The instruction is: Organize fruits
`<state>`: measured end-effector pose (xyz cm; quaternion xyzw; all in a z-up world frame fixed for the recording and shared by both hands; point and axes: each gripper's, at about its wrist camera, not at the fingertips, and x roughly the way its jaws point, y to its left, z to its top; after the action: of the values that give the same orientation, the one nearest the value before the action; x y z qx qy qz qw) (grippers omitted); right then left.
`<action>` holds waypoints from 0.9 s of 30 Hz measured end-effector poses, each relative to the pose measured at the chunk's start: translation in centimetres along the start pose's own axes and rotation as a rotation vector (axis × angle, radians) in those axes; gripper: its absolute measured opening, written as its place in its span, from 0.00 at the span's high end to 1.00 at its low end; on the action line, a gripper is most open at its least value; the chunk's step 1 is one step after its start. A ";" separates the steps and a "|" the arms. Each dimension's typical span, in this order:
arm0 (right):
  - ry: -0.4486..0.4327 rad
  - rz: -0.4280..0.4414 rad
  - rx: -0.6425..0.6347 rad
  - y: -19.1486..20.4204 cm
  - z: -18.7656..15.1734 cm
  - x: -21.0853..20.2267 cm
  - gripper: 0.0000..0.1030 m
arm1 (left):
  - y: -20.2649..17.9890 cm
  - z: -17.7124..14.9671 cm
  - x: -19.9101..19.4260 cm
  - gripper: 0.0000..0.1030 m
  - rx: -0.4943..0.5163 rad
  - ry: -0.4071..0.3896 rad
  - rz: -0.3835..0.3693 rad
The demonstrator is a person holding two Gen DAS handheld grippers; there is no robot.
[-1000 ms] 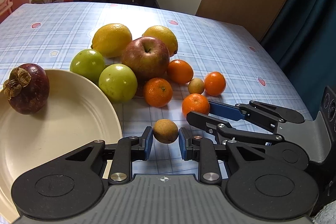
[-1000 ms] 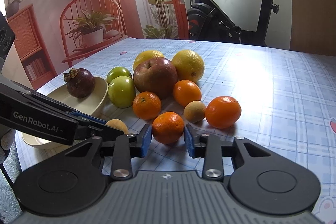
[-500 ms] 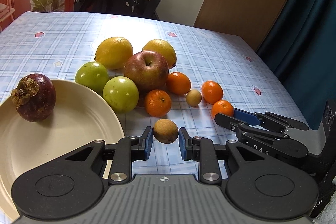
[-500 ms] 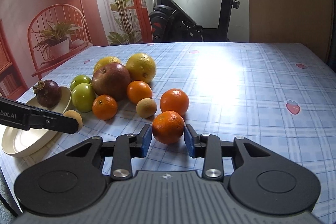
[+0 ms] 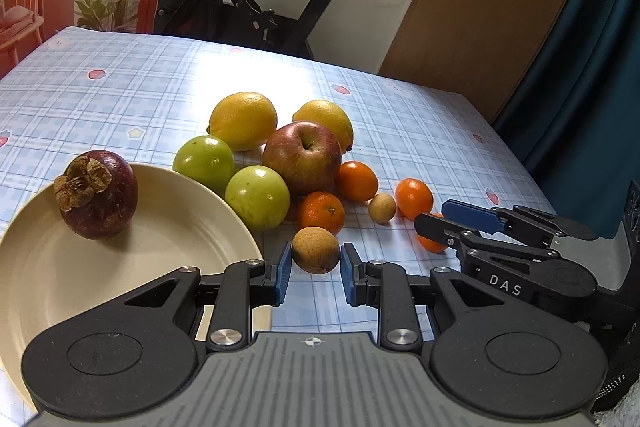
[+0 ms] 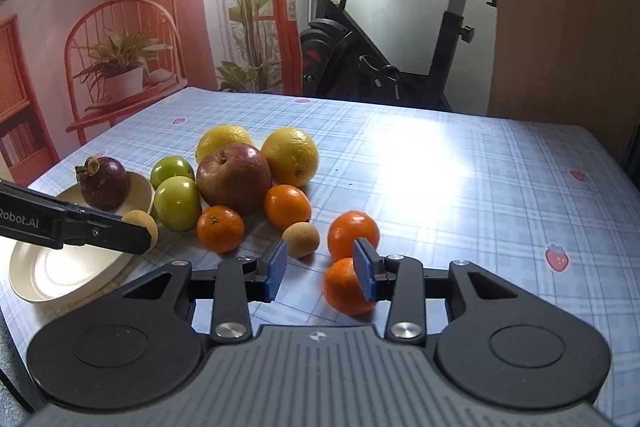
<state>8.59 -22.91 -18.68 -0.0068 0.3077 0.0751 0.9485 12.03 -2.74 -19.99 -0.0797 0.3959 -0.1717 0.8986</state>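
Near the worktop's left front corner, the left claw (image 5: 315, 269) pinches a small brown fruit (image 5: 315, 254) just beside the plate (image 5: 120, 275); it needs carrying over the plate and letting go. Further right, the right claw (image 6: 320, 269) stands spread, with the tangerine (image 6: 344, 291) unpinched against its right finger near the front edge; this claw must re-centre before closing.

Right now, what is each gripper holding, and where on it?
Left gripper holds the small brown fruit by its opposite sides. Right gripper holds nothing: the mandarin sits by one pad only.
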 end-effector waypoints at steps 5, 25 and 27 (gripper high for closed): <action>0.051 -0.019 -0.101 1.7 1.1 2.9 0.69 | 1.1 0.1 -0.7 0.73 -0.026 -0.017 0.017; 0.117 -0.012 -0.125 2.4 1.3 5.1 0.72 | 2.2 0.3 -1.0 0.73 -0.055 -0.012 -0.007; 0.095 0.001 -0.105 2.5 1.5 4.4 0.72 | 2.2 0.6 -1.5 0.73 -0.048 -0.022 -0.009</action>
<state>12.64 -19.79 -19.91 -0.0600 0.3478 0.0910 0.9312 12.04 -0.12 -19.19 -0.1050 0.3897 -0.1653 0.8999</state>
